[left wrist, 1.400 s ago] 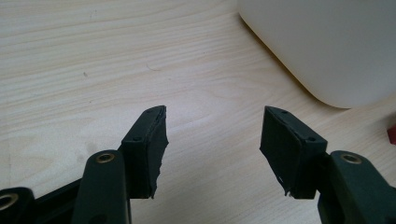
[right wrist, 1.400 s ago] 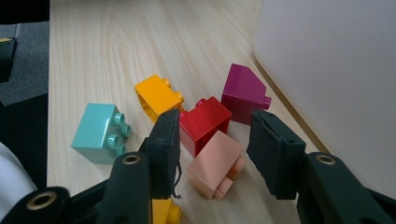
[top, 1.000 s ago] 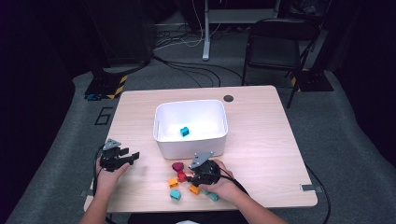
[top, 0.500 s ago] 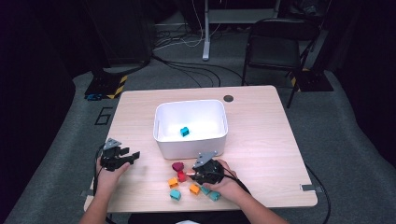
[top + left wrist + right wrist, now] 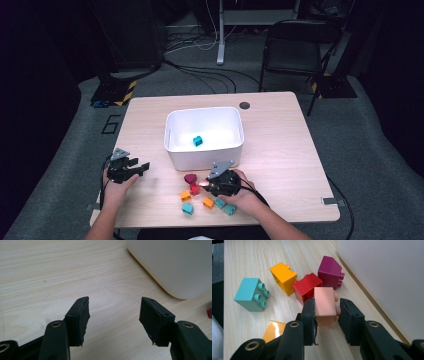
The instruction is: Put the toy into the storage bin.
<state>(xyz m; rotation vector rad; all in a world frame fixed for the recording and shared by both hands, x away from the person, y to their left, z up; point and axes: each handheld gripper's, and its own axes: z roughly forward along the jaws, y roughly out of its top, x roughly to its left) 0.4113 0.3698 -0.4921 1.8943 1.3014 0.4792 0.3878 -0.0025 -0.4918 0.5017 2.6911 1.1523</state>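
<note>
My right gripper is shut on a pink brick, whose studs point toward the right pad; the jaws have just been closing on it. In the high view this gripper sits low at the table's front, just before the white bin. Around it lie a red brick, a magenta brick, an orange brick and a teal brick. My left gripper rests at the front left, open with nothing between its pads.
A teal brick lies inside the bin. More loose bricks, orange and teal, lie near the table's front edge by the right hand. The bin wall stands close on the right gripper's right. A black chair stands beyond the table.
The right gripper has edged slightly among the bricks in front of the bin. The left hand and its gripper have not moved.
</note>
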